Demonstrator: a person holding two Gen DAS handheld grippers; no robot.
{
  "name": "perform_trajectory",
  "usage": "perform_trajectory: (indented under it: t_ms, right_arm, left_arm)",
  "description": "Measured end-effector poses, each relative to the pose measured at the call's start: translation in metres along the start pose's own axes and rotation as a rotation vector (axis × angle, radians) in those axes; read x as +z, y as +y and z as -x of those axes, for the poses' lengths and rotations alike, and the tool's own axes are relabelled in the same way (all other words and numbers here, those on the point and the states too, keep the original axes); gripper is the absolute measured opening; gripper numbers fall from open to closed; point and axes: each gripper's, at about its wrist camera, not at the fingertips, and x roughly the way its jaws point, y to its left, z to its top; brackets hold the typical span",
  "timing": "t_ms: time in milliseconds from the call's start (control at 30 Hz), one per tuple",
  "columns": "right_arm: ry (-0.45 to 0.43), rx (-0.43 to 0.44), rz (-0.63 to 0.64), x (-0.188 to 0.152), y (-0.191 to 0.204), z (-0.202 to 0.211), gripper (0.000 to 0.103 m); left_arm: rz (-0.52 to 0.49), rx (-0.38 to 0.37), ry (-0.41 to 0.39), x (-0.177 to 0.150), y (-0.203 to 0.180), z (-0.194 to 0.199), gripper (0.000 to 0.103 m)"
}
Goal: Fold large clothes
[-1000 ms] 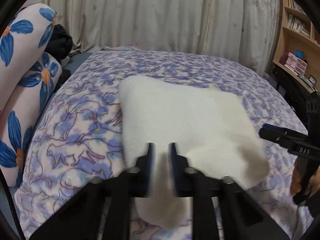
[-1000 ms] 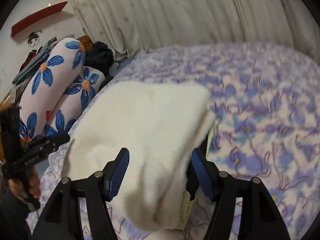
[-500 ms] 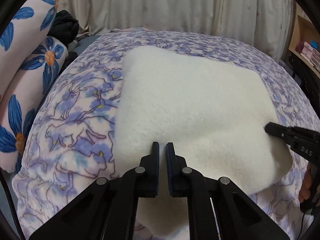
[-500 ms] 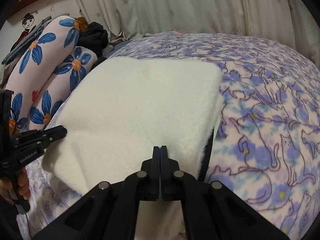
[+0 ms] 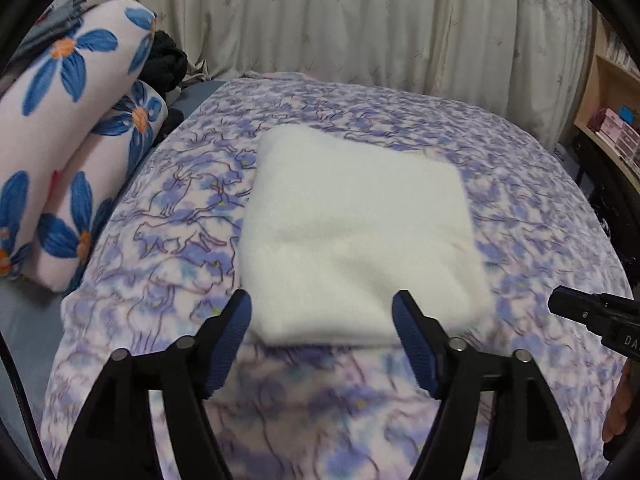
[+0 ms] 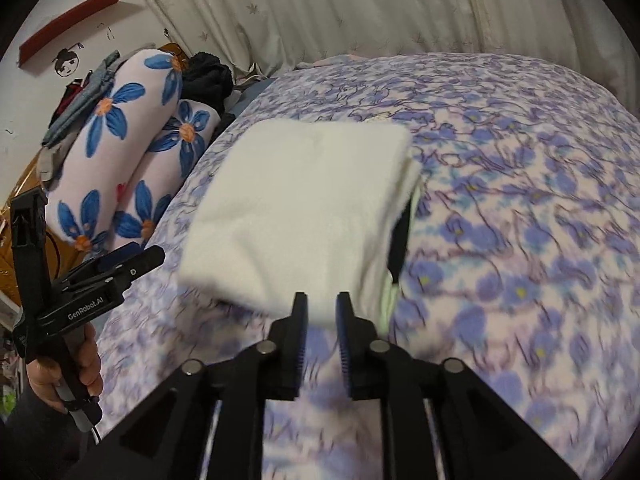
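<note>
A cream fleece garment (image 5: 356,236) lies folded into a thick square on the purple cat-print blanket (image 5: 172,216). It also shows in the right wrist view (image 6: 308,204), with a dark lining at its right edge. My left gripper (image 5: 322,320) is wide open and empty, just short of the garment's near edge. My right gripper (image 6: 322,312) is slightly open and empty, at the garment's near edge. The left gripper shows from the side in the right wrist view (image 6: 132,264), and the right gripper's tip shows in the left wrist view (image 5: 560,304).
Two floral bolster pillows (image 5: 60,152) lie along the bed's left side with dark clothes (image 5: 166,64) behind them. Curtains (image 5: 340,20) hang behind the bed. A wooden shelf (image 5: 612,120) stands at the right.
Both grippers let go of the garment's near edge and pulled back. The left jaws opened wide and the right jaws opened a little. The garment now lies flat, folded.
</note>
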Motion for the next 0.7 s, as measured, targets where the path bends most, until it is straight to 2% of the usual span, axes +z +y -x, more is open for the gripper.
perform_trajectory:
  t_ms: [67, 167, 367, 467, 700]
  right_arm:
    - [-0.014, -0.014, 0.004, -0.013, 0.004, 0.030, 0.031]
    - [-0.020, -0.038, 0.015, -0.032, 0.008, 0.066, 0.040]
    - [-0.045, -0.066, 0.019, -0.080, 0.011, 0.127, 0.048]
    - [-0.046, -0.080, 0.027, -0.108, 0.012, 0.144, 0.053]
    - [-0.040, -0.095, 0.013, -0.164, 0.000, 0.161, 0.058]
  left_arm:
    - [-0.020, 0.002, -0.023, -0.009, -0.014, 0.030, 0.080]
    - [-0.027, -0.010, -0.052, -0.027, -0.033, 0.071, 0.087]
    - [0.008, -0.038, -0.041, -0.073, -0.068, 0.125, 0.091]
    - [0.001, -0.026, -0.049, -0.104, -0.088, 0.145, 0.097]
    - [-0.041, -0.044, -0.075, -0.164, -0.136, 0.179, 0.097]
